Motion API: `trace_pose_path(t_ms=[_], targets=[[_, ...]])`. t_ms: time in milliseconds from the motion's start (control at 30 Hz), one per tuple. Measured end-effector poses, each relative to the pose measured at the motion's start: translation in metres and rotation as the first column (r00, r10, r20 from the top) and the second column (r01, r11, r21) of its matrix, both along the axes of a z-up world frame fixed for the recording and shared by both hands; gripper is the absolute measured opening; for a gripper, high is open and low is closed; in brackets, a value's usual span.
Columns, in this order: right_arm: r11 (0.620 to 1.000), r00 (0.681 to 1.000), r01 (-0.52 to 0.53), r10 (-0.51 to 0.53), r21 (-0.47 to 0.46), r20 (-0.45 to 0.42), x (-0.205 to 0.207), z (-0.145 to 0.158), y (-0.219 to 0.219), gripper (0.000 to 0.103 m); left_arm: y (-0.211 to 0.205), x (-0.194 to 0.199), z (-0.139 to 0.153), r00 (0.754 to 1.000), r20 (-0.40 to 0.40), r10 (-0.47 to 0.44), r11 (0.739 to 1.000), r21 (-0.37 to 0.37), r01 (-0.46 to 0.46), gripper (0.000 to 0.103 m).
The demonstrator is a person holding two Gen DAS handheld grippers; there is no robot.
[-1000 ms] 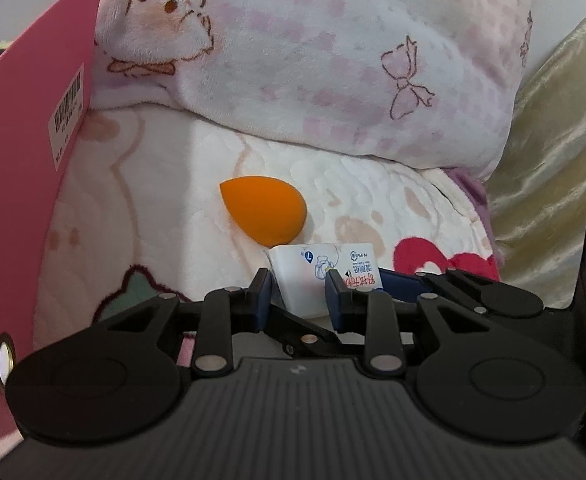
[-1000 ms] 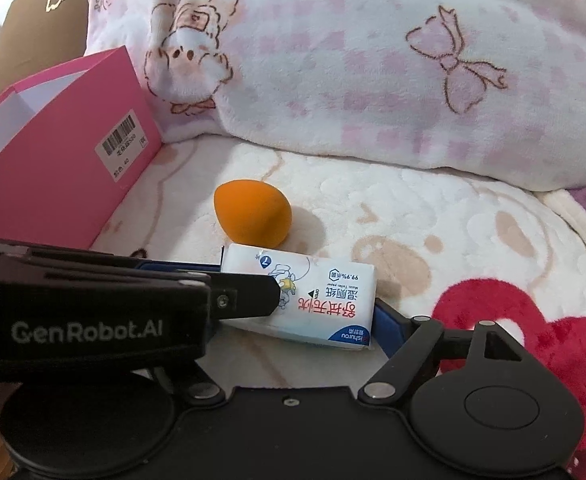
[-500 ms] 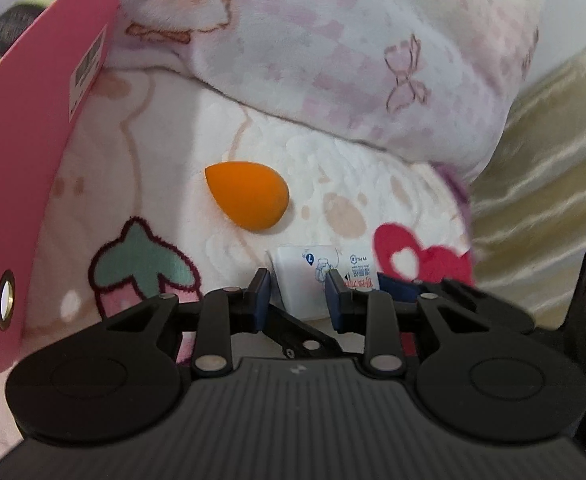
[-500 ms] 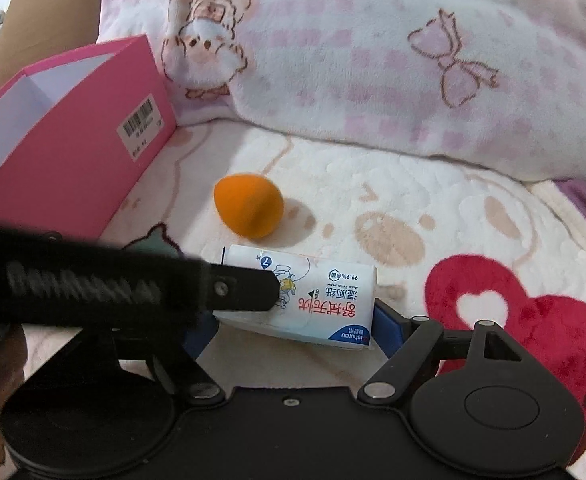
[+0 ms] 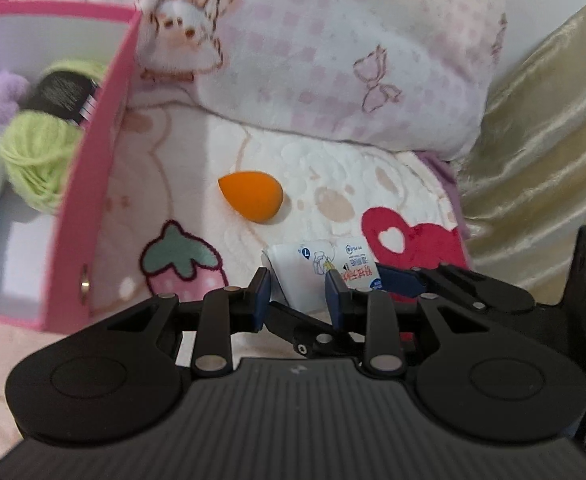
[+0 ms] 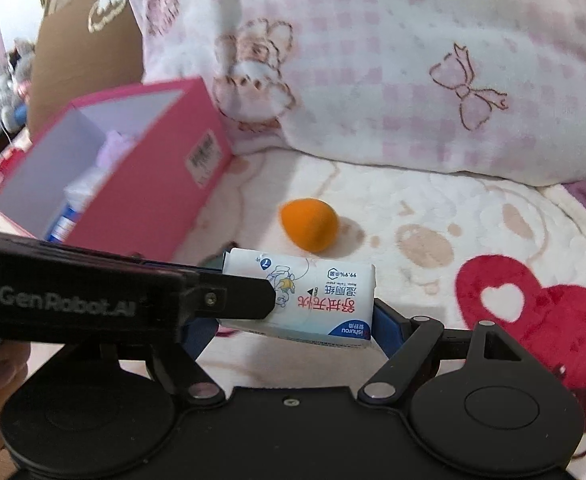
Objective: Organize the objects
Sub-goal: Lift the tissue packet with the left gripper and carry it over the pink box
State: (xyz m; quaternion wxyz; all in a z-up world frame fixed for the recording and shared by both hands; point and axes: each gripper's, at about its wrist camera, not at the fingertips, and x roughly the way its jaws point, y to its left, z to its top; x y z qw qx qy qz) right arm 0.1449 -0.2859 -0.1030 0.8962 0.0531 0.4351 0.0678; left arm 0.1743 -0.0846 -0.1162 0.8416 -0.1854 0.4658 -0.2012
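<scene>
you have the tissue pack (image 6: 309,300) up off the blanket (image 6: 433,208), held between both tools. your right gripper (image 6: 293,320) is closed on it lengthwise, a blue pad at each short end, and your left gripper (image 5: 298,292) comes in across it from the side, clamped on one end of the same pack. it sits near the front edge of the blanket, just this side of the orange sponge (image 6: 310,224), with the pink box (image 6: 133,200) off to the left.

judge it as light and soft: a plastic film wrap over folded paper, so it will squash and bow rather than resist. the film looks slick, so a hold on the flat faces may slide; the short ends, where the wrap is folded and the stack is stiffest, seem the better place. squeeze gently, hard pressure only dents it.

print on the pack reads upside down from the right view: red and black chinese characters, "99.9%", a blue corner mark that looks like "ishurou", and a small cartoon figure. the left tool's arm carries "GenRobot.AI" in grey. the box wall has a white barcode sticker (image 6: 204,152), too blurred to read.
</scene>
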Motion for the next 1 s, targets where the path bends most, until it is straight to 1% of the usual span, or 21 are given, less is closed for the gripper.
trace_pose_path(t_ms=[67, 167, 200, 267, 300, 367, 433, 567, 700, 733, 800, 867, 933, 1000], targets=[[0.999, 1.0, -0.007, 0.006, 0.031, 0.024, -0.008, 0.011, 0.005, 0.086, 0.01, -0.005, 0.012, 1.0, -0.008, -0.005, 1.0, -0.006, 0.005, 0.027], [0.997, 0.997, -0.023, 0.018, 0.079, 0.07, -0.021, 0.026, 0.013, 0.087, 0.019, -0.016, 0.025, 1.0, 0.001, -0.004, 1.0, 0.019, 0.004, 0.028], [0.996, 0.997, -0.027, 0.02, 0.086, 0.081, -0.025, 0.03, 0.016, 0.087, 0.022, -0.02, 0.029, 1.0, 0.005, 0.004, 1.0, 0.015, -0.004, 0.028], [0.998, 0.996, -0.025, 0.019, 0.066, 0.092, -0.033, 0.033, 0.024, 0.087, 0.029, -0.027, 0.034, 1.0, 0.007, 0.008, 1.0, -0.015, -0.008, 0.027], [0.998, 0.995, -0.026, 0.02, 0.062, 0.099, -0.036, 0.035, 0.027, 0.087, 0.03, -0.03, 0.035, 1.0, 0.006, 0.009, 1.0, -0.018, -0.009, 0.027], [0.995, 0.994, -0.031, 0.02, 0.092, 0.11, -0.043, 0.037, 0.029, 0.087, 0.032, -0.036, 0.036, 1.0, 0.0, 0.013, 1.0, 0.007, -0.013, 0.029], [0.993, 0.994, -0.028, 0.015, 0.118, 0.11, -0.049, 0.038, 0.031, 0.087, 0.034, -0.043, 0.039, 1.0, 0.007, 0.014, 1.0, 0.02, -0.015, 0.029], [0.995, 0.993, -0.024, 0.013, 0.095, 0.113, -0.059, 0.04, 0.042, 0.087, 0.037, -0.056, 0.046, 1.0, 0.008, -0.002, 0.999, 0.032, 0.002, 0.028], [0.995, 0.995, -0.025, 0.016, 0.096, 0.102, -0.068, 0.043, 0.053, 0.087, 0.035, -0.069, 0.057, 1.0, 0.014, 0.005, 0.996, 0.092, -0.006, 0.028], [0.996, 0.994, -0.035, 0.026, 0.084, 0.103, -0.07, 0.045, 0.057, 0.087, 0.032, -0.074, 0.064, 0.999, 0.035, -0.008, 0.992, 0.125, 0.003, 0.029], [0.996, 0.995, -0.054, 0.048, 0.066, 0.086, -0.075, 0.048, 0.065, 0.087, 0.031, -0.081, 0.075, 0.997, 0.068, -0.021, 0.987, 0.16, 0.01, 0.029], [0.995, 0.997, -0.046, 0.04, 0.088, 0.061, -0.078, 0.051, 0.068, 0.086, 0.033, -0.088, 0.084, 0.997, 0.066, -0.04, 0.984, 0.175, 0.028, 0.028], [0.994, 0.999, -0.032, 0.028, 0.108, 0.046, -0.082, 0.052, 0.071, 0.082, 0.037, -0.095, 0.092, 0.996, 0.072, -0.056, 0.984, 0.174, 0.043, 0.028], [0.996, 0.998, -0.018, 0.012, 0.09, 0.064, -0.087, 0.053, 0.076, 0.076, 0.042, -0.103, 0.098, 0.995, 0.075, -0.071, 0.984, 0.169, 0.057, 0.028]])
